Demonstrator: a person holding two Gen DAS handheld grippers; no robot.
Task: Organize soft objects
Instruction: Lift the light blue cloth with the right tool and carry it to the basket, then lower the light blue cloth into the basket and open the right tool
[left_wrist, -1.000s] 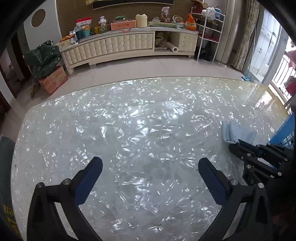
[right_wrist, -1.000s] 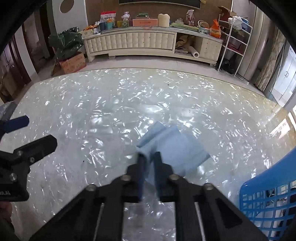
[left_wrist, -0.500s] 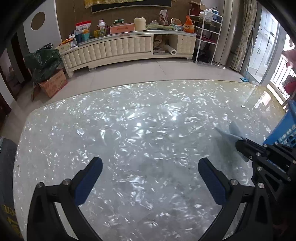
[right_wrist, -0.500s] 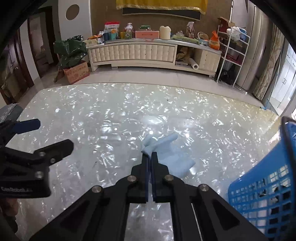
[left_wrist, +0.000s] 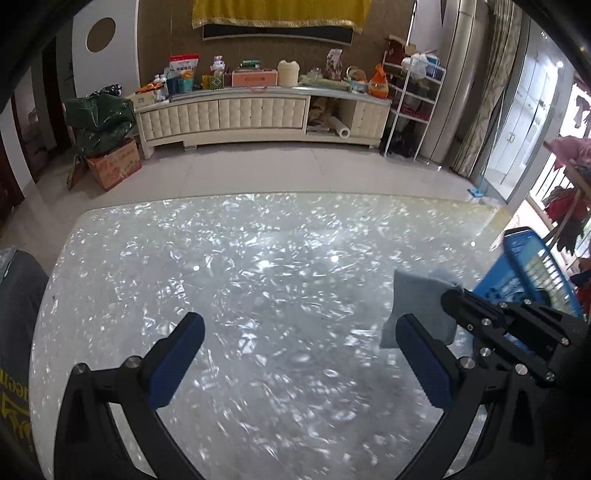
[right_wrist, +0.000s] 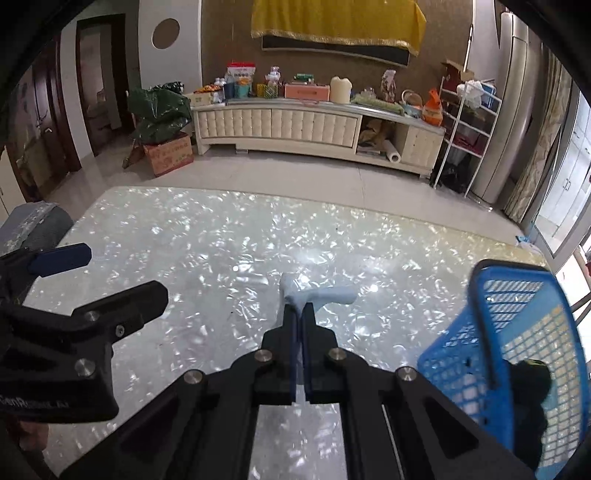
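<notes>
- Right claw (right_wrist: 299, 314): fingers pressed together, pinching one edge of a pale blue soft cloth (right_wrist: 321, 295); the cloth hangs free, lifted above the glossy mother-of-pearl-patterned surface (right_wrist: 221, 258).
- Left claw (left_wrist: 295, 347): spread wide, holding nothing, hovering over the near part of the surface.
- Blue plastic mesh basket (right_wrist: 524, 332): at the right, near the right claw, tilted; something dark lies inside, not identifiable.
- Step in hand, judged: carrying the cloth to the basket.
- Recommended: keep the pinch firm, bring the cloth right across and above the rim so the hanging fabric clears it, release only once the whole cloth is over the opening.
- Risk: trailing cloth catching on the rim.
</notes>
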